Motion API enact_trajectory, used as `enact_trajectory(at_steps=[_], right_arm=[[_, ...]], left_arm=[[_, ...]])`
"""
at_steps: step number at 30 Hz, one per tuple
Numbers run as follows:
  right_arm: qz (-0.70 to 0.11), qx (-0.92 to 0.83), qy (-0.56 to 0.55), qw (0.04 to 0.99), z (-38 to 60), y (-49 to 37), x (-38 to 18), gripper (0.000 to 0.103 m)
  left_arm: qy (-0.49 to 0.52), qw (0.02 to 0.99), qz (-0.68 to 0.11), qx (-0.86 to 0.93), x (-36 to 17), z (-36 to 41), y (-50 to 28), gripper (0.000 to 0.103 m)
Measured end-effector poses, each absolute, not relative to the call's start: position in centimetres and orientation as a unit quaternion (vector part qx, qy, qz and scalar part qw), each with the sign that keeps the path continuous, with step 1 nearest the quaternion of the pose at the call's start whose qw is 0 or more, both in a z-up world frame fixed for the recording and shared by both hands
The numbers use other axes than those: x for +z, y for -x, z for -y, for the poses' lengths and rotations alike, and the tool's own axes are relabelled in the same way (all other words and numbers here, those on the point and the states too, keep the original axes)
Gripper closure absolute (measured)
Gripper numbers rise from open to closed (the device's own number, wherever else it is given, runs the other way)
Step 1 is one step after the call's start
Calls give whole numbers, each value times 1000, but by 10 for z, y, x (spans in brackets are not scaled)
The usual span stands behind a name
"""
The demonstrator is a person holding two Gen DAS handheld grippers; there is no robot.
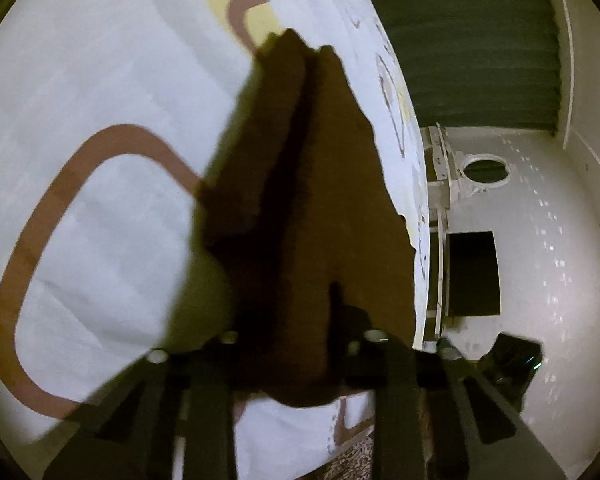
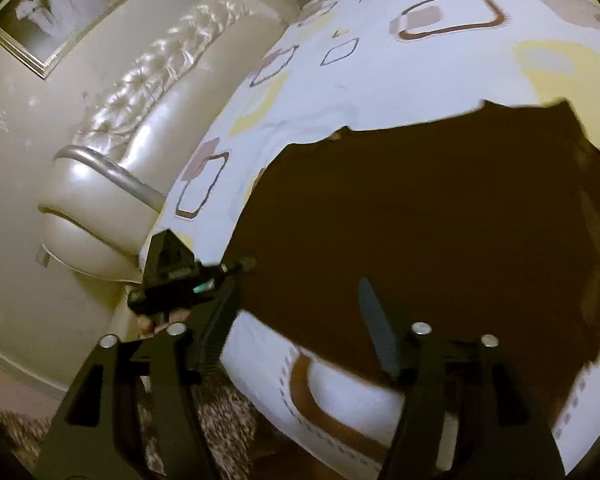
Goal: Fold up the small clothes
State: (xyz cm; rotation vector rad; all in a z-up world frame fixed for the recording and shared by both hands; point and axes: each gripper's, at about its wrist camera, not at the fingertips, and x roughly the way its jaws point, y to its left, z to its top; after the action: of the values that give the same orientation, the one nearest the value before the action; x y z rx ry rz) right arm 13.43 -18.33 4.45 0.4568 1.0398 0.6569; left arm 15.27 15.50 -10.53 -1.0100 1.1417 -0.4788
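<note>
Folding barely started: brown garment (image 2: 440,216) lies mostly flat on patterned bed sheet (image 2: 380,80), near edge. Left gripper (image 1: 300,344) pinches bunched cloth; right gripper (image 2: 296,316) wide, empty. Folds left.

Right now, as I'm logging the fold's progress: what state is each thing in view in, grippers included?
Brown garment: spread on the bed, one edge lifted and bunched into a ridge.
Left gripper: closed on the brown garment's near edge.
Right gripper: open, nothing between its fingers, above the garment's near edge.
Patterned bedsheet: lying flat and smooth, garment on top.
Framed picture: hanging on the wall.
</note>
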Motion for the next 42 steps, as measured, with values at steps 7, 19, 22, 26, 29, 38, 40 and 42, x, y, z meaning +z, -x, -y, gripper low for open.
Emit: enact_trajectory(at_steps=[7, 19, 22, 26, 29, 38, 40, 42], right_arm=[[-557, 250, -169, 774, 73, -218, 49, 32], [-623, 114, 44, 773, -109, -297, 1, 32], [-625, 94, 76, 771, -122, -300, -8, 32], [-639, 76, 96, 760, -128, -303, -20, 30], [-645, 69, 101, 754, -126, -304, -28, 36], [-643, 72, 105, 756, -104, -304, -28, 87], [-642, 79, 89, 757, -96, -303, -28, 88], [-640, 86, 79, 759, -91, -303, -28, 89]], left_arm=[[440, 722, -492, -208, -104, -151, -148, 88], [431, 729, -480, -228, -106, -159, -150, 88], [423, 734, -480, -227, -104, -158, -151, 89], [422, 734, -481, -226, -103, -159, -150, 89], [422, 734, -481, -226, -102, -159, -150, 89], [412, 741, -482, -221, -95, -158, -148, 89], [405, 746, -482, -217, -89, -152, -150, 89], [394, 754, -482, -210, -83, -147, -148, 89]])
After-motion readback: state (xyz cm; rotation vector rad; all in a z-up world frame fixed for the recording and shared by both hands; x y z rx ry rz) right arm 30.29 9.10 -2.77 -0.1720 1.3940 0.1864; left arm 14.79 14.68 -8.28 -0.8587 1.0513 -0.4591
